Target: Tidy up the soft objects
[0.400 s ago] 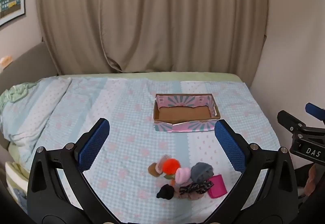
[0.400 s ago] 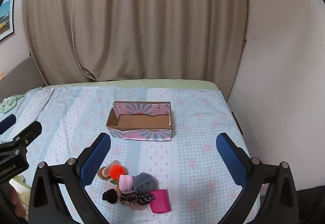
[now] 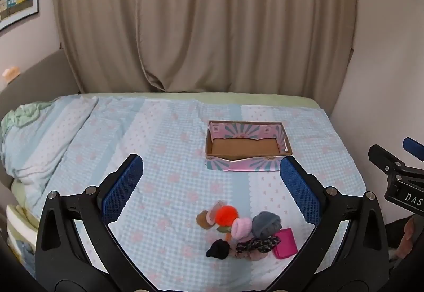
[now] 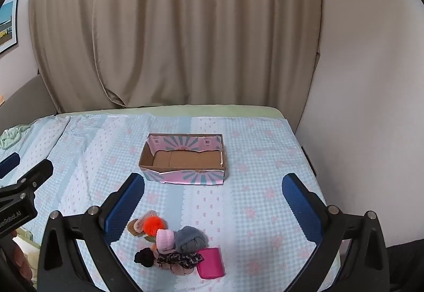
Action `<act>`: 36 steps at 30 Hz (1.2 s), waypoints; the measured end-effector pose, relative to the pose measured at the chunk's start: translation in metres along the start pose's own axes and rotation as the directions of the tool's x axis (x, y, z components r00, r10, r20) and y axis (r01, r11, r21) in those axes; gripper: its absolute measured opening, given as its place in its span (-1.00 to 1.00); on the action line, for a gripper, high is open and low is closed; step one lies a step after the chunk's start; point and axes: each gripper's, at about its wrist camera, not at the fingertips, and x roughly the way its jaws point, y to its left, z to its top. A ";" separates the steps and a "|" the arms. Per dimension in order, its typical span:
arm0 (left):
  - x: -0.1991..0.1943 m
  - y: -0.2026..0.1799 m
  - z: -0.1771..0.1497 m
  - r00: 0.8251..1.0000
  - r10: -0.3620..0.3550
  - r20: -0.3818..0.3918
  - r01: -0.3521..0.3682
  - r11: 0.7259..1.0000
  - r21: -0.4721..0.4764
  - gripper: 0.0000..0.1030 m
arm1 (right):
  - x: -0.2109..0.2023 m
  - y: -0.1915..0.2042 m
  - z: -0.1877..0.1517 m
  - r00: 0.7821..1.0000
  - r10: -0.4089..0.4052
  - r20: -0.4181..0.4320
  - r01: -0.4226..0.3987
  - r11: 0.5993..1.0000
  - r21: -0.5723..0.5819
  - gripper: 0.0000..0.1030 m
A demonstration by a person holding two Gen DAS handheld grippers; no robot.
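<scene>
The left gripper (image 3: 211, 187) hangs above the bed with its blue-padded fingers (image 3: 123, 187) spread wide and nothing between them; the right gripper (image 4: 213, 206) is likewise spread wide and empty. Beige curtains (image 3: 206, 19) fill the far wall behind the bed, which is covered by a pale blue checked bedspread (image 3: 148, 138). An open cardboard box (image 3: 247, 147) with pink-and-teal sunburst sides sits on it, well apart from the soft things. Those lie in a touching cluster nearer the camera: a grey yarn-like ball (image 3: 265, 221), a magenta pouch (image 3: 285, 243), a pink roll (image 3: 241, 227), an orange pompom (image 3: 225, 215), a dark patterned scrunchie (image 3: 257, 243), and a black scrunchie (image 3: 217, 249).
</scene>
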 end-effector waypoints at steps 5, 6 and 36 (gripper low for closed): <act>-0.002 0.001 0.002 1.000 0.000 -0.002 0.000 1.000 -0.004 0.99 | -0.002 0.000 0.003 1.000 0.001 0.012 -0.001 1.000 -0.003 1.00; -0.003 0.002 0.002 1.000 0.000 -0.002 0.000 1.000 -0.003 0.99 | -0.001 0.000 0.003 1.000 0.002 0.013 -0.002 1.000 -0.003 1.00; -0.002 0.004 0.011 1.000 -0.007 -0.012 0.007 1.000 -0.011 0.99 | -0.001 0.000 -0.004 0.999 0.021 0.030 -0.021 1.000 0.006 1.00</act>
